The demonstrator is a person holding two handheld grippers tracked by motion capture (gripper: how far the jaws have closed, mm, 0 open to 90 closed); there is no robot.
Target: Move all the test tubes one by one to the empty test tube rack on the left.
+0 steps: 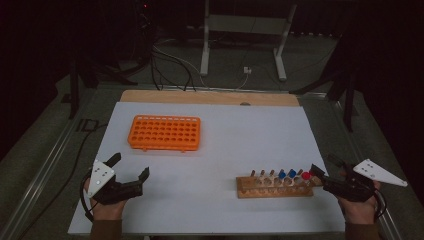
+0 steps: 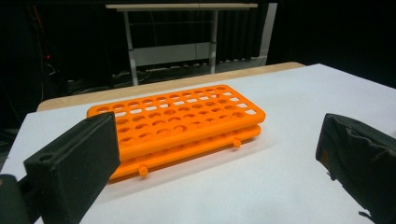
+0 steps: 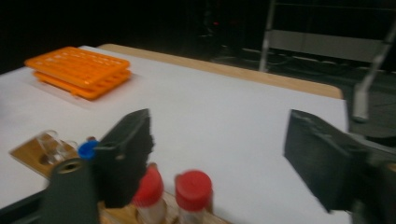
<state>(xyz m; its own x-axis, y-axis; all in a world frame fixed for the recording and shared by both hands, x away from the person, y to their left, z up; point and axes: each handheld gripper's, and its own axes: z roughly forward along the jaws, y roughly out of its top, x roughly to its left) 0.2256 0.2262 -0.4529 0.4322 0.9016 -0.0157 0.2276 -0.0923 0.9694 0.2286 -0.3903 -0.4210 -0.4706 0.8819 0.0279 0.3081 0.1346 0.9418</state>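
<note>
At about five o'clock on the table point(image 1: 210, 210), the right gripper point(image 1: 320, 176) sits at the right end of the wooden tube rack point(image 1: 272, 188). In the right gripper view its jaws stand partly open with two red-capped tubes point(image 3: 192, 191) between and just below them; the left jaw covers part of one red cap, so whether a pad touches it cannot be told, and nothing is plainly held. That view is blurred, and the rack's near edge is cut off at the bottom. Beyond the left jaw a blue cap point(image 3: 87, 149) peeks out, with clear uncapped tubes point(image 3: 49, 140) at nine o'clock from it.

From the high view the rack carries a single row of tubes: three uncapped ones with brownish tops at its left, then two blue caps point(image 1: 286, 174), then red at the right end. The second red cap is hard to pick out there, hidden by the gripper's tip.

At seven o'clock the left gripper point(image 1: 131, 166) rests on the table, its jaws spread wide and empty; the person's hand point(image 1: 106, 206) and sleeve are cut off at the bottom edge.

Farther off, at eleven o'clock, lies one orange tube rack point(image 1: 164, 133), a two-tiered perforated tray with no tubes in it. In the left gripper view it lies straight ahead between the jaws, well clear of both.

Beyond the table's far wooden edge, the floor, cables and a metal frame sink into darkness.
</note>
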